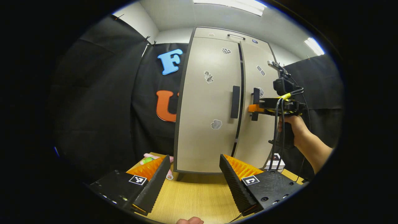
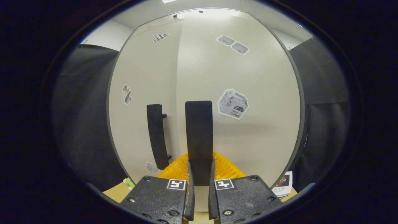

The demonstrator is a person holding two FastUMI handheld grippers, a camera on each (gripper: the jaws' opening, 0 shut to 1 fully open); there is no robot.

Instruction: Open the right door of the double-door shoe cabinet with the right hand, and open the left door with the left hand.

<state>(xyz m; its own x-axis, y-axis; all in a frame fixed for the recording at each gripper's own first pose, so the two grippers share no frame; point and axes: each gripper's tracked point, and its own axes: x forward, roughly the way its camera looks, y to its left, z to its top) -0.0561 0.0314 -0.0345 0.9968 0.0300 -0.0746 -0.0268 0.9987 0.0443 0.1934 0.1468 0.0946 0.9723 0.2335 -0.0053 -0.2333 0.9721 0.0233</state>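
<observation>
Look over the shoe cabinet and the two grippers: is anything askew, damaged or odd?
Nothing stands out. The shoe cabinet stands upright, both doors shut and flush. The right gripper is clamped on the right door handle; the left gripper hangs open.

We see the shoe cabinet (image 1: 208, 124) standing on the table (image 1: 192, 199) toward its far edge, its left door (image 1: 205, 102) and right door (image 1: 258, 124) meeting at the middle, each with a handle beside the seam. A small box (image 1: 275, 161) lies on the table at the cabinet's right foot. Small items (image 1: 149, 160) lie at its left foot.
</observation>
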